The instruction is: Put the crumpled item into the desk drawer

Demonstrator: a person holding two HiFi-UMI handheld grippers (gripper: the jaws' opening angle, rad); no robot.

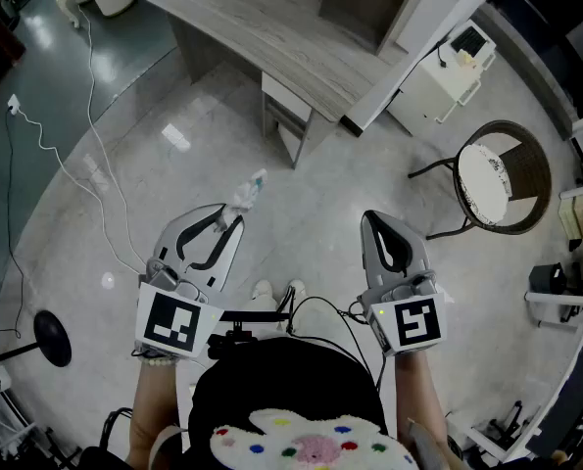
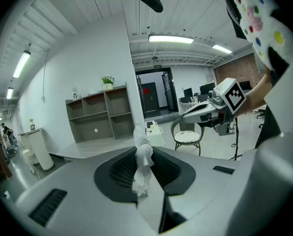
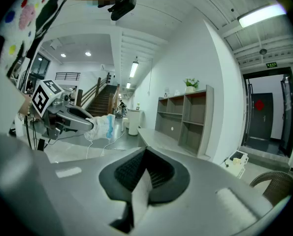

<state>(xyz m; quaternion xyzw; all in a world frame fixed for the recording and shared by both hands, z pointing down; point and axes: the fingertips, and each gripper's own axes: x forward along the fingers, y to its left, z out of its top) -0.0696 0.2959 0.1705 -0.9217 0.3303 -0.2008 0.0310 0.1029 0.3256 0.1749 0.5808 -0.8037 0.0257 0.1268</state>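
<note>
The left gripper (image 1: 234, 219) is pinching the crumpled item (image 1: 245, 192) thinly, so it may be slipping out before the upper-centre drawer (image 1: 285, 103). The right gripper (image 1: 373, 221) is hanging closed, empty.

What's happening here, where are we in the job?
A person stands on the open floor with a gripper in each hand. The left gripper pinches the crumpled white item at its jaw tips. The right gripper is shut and empty. The desk with its drawer stands ahead, apart from both grippers, so the item is not yet in.
</note>
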